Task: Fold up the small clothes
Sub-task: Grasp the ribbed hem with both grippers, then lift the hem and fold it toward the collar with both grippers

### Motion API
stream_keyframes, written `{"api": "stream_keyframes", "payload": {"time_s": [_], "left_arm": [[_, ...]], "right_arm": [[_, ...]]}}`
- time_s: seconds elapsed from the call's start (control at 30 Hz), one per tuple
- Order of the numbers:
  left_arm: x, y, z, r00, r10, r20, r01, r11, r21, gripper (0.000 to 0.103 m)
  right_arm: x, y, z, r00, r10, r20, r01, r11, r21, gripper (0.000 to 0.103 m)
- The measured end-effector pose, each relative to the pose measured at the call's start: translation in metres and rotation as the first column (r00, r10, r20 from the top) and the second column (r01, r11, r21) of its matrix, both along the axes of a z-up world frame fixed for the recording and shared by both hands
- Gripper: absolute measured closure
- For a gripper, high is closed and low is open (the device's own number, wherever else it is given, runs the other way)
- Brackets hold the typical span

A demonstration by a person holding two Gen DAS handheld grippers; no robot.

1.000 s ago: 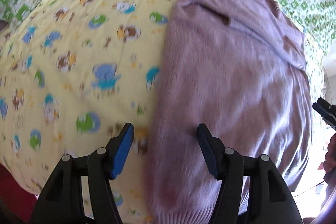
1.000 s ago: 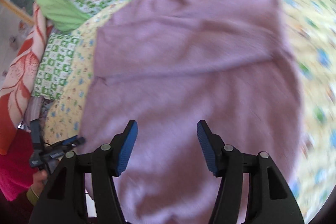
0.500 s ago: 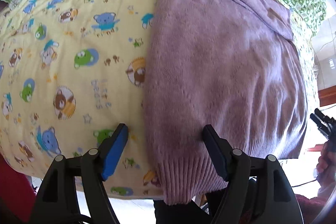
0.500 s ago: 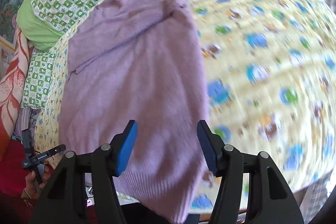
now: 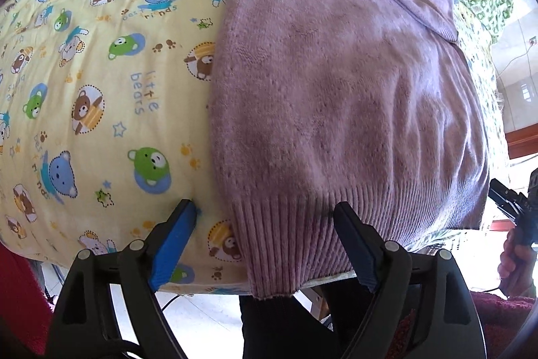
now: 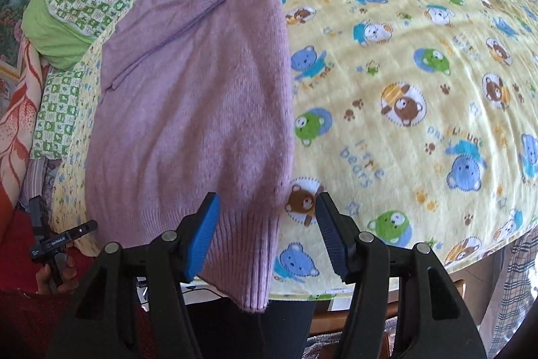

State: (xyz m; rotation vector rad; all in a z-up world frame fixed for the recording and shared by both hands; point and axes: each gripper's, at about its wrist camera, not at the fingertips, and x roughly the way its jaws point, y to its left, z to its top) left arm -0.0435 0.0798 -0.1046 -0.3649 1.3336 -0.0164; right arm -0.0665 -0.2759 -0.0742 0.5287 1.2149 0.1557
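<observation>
Hovering both tongs, left tongs (image 5: 265, 234) just widened and right tongs (image 6: 267, 226) apart, nothing gripped, over the ribbed hem of the lilac knitted sweater (image 5: 336, 96) lying on the yellow bear-print blanket (image 5: 101, 90), we judge we must next pinch that hem.

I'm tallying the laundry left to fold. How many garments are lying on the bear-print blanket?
1: a purple knitted sweater, spread on the blanket with its ribbed hem at the near edge, between the left gripper's open jaws. Anything beneath it would be hidden.
</observation>
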Motion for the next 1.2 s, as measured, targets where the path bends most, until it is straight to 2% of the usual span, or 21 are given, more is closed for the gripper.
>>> {"api": "stream_keyframes", "payload": {"time_s": [0.17, 0.23, 0.3, 0.33, 0.47, 0.53, 0.63, 0.67, 0.7, 0.73, 0.8, 0.83, 0.87, 0.9, 0.93, 0.97, 1.07, 1.2], "left_arm": [[0.005, -0.006, -0.003, 1.0, 0.005, 0.01, -0.005, 1.0, -0.017, 0.02], [0.008, -0.009, -0.002, 1.0, -0.009, 0.02, 0.009, 1.0, -0.03, 0.026], [0.009, -0.01, -0.001, 1.0, -0.012, 0.025, 0.013, 1.0, -0.016, 0.04], [0.011, -0.011, -0.001, 1.0, -0.012, 0.027, 0.012, 1.0, -0.01, 0.042], [0.007, -0.004, 0.0, 0.999, 0.003, 0.035, -0.002, 1.0, -0.025, 0.067], [0.005, 0.002, -0.002, 0.999, 0.023, 0.031, -0.021, 0.997, -0.068, 0.067], [0.007, 0.009, -0.005, 0.997, 0.071, 0.02, -0.068, 0.99, -0.123, 0.057], [0.008, 0.009, -0.005, 0.997, 0.076, 0.018, -0.073, 0.988, -0.136, 0.051], [0.009, 0.008, -0.005, 0.997, 0.077, 0.015, -0.074, 0.987, -0.142, 0.046], [0.01, 0.005, -0.004, 0.997, 0.07, 0.011, -0.068, 0.989, -0.131, 0.046], [0.01, -0.001, -0.003, 0.998, 0.053, 0.019, -0.051, 0.994, -0.1, 0.049], [0.01, -0.005, -0.003, 0.999, 0.039, 0.029, -0.037, 0.996, -0.081, 0.052], [0.011, -0.009, -0.003, 0.999, 0.023, 0.038, -0.021, 0.999, -0.05, 0.062], [0.011, -0.012, -0.003, 0.999, 0.002, 0.041, -0.001, 1.0, -0.025, 0.07], [0.011, -0.012, -0.003, 0.999, -0.009, 0.045, 0.01, 1.0, -0.027, 0.077], [0.011, -0.011, 0.0, 0.998, -0.02, 0.053, 0.023, 0.998, -0.058, 0.09], [0.01, -0.009, 0.009, 0.997, -0.027, 0.074, 0.034, 0.995, -0.094, 0.093], [0.012, -0.009, 0.025, 0.993, -0.022, 0.114, 0.036, 0.992, -0.122, 0.094]], "right_arm": [[-0.004, 0.005, -0.006, 1.0, 0.029, 0.012, -0.029, 1.0, 0.007, 0.043], [-0.004, 0.007, -0.005, 0.999, 0.031, 0.019, -0.032, 0.999, 0.022, 0.043], [-0.005, 0.01, -0.006, 0.999, 0.042, 0.034, -0.044, 0.997, 0.064, 0.043], [-0.006, 0.012, -0.008, 0.998, 0.049, 0.039, -0.052, 0.995, 0.084, 0.043], [-0.013, 0.011, -0.012, 0.997, 0.055, 0.056, -0.06, 0.993, 0.104, 0.044], [-0.017, 0.008, -0.014, 0.997, 0.056, 0.051, -0.062, 0.99, 0.125, 0.049], [-0.018, 0.003, -0.017, 0.998, 0.04, 0.038, -0.046, 0.987, 0.154, 0.057], [-0.018, 0.003, -0.018, 0.999, 0.032, 0.034, -0.037, 0.985, 0.17, 0.057], [-0.019, 0.002, -0.02, 0.999, 0.026, 0.029, -0.031, 0.981, 0.191, 0.059], [-0.02, 0.002, -0.022, 0.999, 0.024, 0.022, -0.028, 0.977, 0.211, 0.061], [-0.023, 0.005, -0.025, 1.0, 0.03, 0.009, -0.031, 0.972, 0.231, 0.064], [-0.024, 0.006, -0.026, 0.999, 0.032, 0.006, -0.032, 0.971, 0.238, 0.07], [-0.025, 0.007, -0.029, 0.999, 0.034, 0.003, -0.034, 0.969, 0.244, 0.074], [-0.026, 0.008, -0.031, 0.999, 0.037, -0.004, -0.035, 0.97, 0.242, 0.086], [-0.026, 0.008, -0.034, 0.999, 0.04, -0.013, -0.036, 0.971, 0.238, 0.093], [-0.026, 0.009, -0.034, 0.999, 0.04, -0.01, -0.036, 0.97, 0.239, 0.093], [-0.025, 0.012, -0.026, 0.998, 0.065, 0.011, -0.065, 0.968, 0.244, 0.095], [-0.019, 0.007, -0.007, 0.996, 0.062, 0.065, -0.079, 0.949, 0.305, 0.095]]}}
